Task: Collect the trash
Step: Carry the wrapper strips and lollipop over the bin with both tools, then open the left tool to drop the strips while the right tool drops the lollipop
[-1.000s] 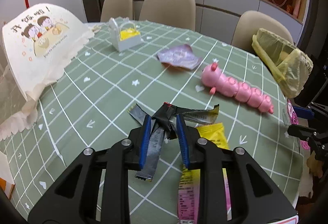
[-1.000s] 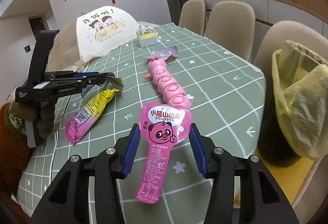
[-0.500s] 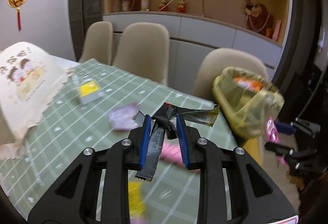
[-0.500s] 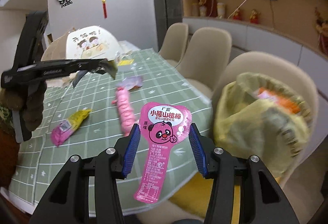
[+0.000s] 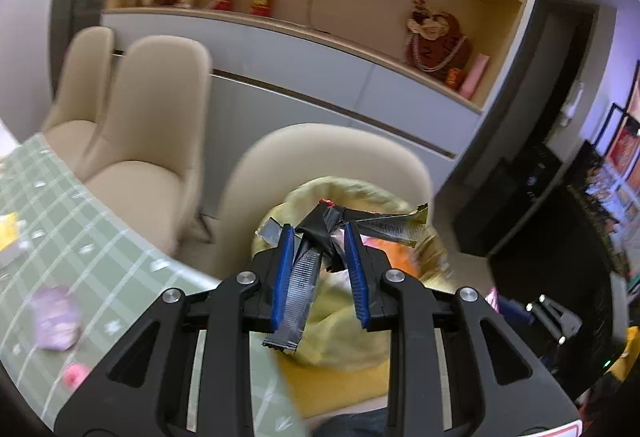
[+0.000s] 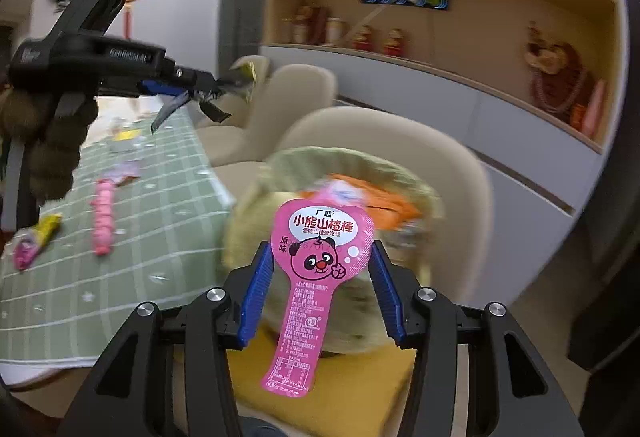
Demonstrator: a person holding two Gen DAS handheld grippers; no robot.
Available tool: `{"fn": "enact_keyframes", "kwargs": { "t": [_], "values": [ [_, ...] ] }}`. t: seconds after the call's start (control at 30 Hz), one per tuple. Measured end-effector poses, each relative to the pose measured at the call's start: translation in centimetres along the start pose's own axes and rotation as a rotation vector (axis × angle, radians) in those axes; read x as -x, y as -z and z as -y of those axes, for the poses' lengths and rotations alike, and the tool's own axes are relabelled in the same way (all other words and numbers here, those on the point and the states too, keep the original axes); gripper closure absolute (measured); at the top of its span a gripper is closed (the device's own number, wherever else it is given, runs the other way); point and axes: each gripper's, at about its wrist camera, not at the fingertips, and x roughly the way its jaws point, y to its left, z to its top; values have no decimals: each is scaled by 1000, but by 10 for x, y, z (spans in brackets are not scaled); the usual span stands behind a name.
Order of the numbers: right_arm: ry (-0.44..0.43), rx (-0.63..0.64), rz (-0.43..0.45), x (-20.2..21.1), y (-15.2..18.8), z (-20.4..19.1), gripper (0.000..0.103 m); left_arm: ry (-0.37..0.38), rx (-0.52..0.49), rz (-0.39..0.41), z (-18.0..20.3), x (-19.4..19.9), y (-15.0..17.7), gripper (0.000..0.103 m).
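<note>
Left wrist view: the left hand-held gripper (image 5: 320,233) is clamped narrow on a crumpled dark foil wrapper (image 5: 320,227), whose silvery strip hangs down between the blue pads. It sits over the yellow trash bag (image 5: 344,333), which stands in front of a beige chair (image 5: 332,145). The green checked worktop (image 5: 100,257) lies to the left.

Right wrist view: the right hand-held gripper (image 6: 322,261) grips a pink panda-printed wrapper (image 6: 320,249) by its wide round top, above the open yellow bag. On the worktop lie a pink caterpillar toy (image 6: 103,213) and a yellow-pink packet (image 6: 36,239).
</note>
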Motion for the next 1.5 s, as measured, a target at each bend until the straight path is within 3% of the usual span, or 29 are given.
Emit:
{"fn": "enact_keyframes", "kwargs": {
  "t": [0.17,0.47,0.57,0.6,0.73,0.9,1.1,1.27,1.5],
  "values": [
    [52,-67,-6,-2,5,39,57,20,-4,-40,20,-51,-19,78],
    [43,-135,-52,-17,19,69,57,67,25,-161,28,-125,-11,78],
    [40,-137,-58,-18,20,70,57,91,33,-170,28,-131,-9,67],
    [41,-136,-59,-19,20,69,57,93,38,-169,26,-130,-7,61],
    [39,-132,-56,-17,16,64,57,84,43,-159,24,-121,-5,55],
    [30,-106,-37,-13,3,55,57,56,36,-133,16,-91,9,55],
    [-40,-125,6,-32,-42,54,56,-55,12,-123,0,-46,59,55],
    [-75,-156,-46,-77,-79,52,56,-148,15,-152,-15,-31,97,55],
    [-36,-157,-160,-135,-99,36,56,-146,8,-172,-22,-25,119,55]
  ]
}}
